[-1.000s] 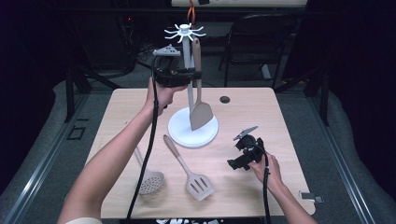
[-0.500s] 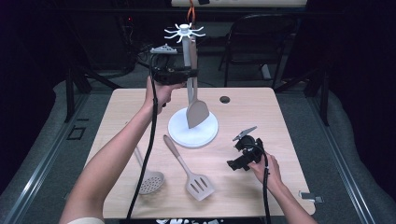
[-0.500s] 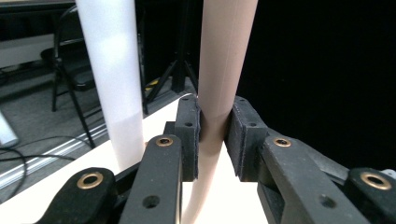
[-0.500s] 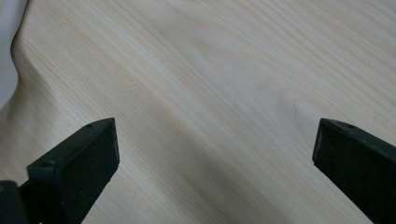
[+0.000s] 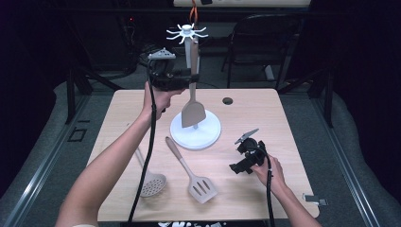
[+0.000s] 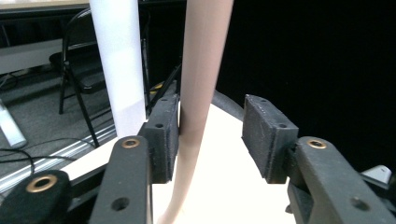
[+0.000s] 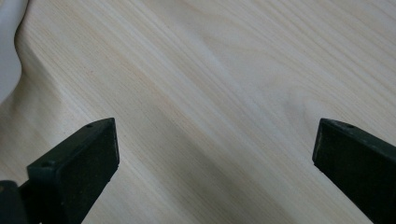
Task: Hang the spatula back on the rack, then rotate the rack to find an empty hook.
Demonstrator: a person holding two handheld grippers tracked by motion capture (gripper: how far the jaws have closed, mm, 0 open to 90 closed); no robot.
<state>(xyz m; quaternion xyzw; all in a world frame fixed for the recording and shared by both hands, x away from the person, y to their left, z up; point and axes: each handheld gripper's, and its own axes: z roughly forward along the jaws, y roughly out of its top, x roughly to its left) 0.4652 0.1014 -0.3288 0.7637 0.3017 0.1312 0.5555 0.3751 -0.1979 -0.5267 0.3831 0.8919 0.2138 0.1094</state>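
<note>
— While I work from the near edge outward, what's closest to you?

— Nearest me on the wooden table (image 5: 265, 113) lie two utensils waiting their turn: a round perforated skimmer (image 5: 152, 183) at the near left and a slotted turner (image 5: 201, 187) just right of it, handles pointing away from me. I judge they sit there because they go on the rack next.

— And your right hand?

— I've parked the right gripper (image 5: 235, 168) low over the table at the near right, jaws wide apart with nothing between them; its own camera looks at bare wood. It idles there, out of the way.

— Farther back?

— At the middle stands the white utensil rack (image 5: 195, 128), a round base with a post and a crown of hooks (image 5: 187, 32). A beige solid spatula (image 5: 193, 109) hangs from a hook beside the post, blade down, just above the base.

— What's the left doing?

— I hold the left gripper (image 6: 211, 135) raised, level with the spatula's handle (image 6: 198, 93). Its jaws have just been opening: the handle is between them, against one pad (image 6: 163, 135), with a clear gap to the other. So I reckon the hook now carries the spatula and I'm letting go.
</note>
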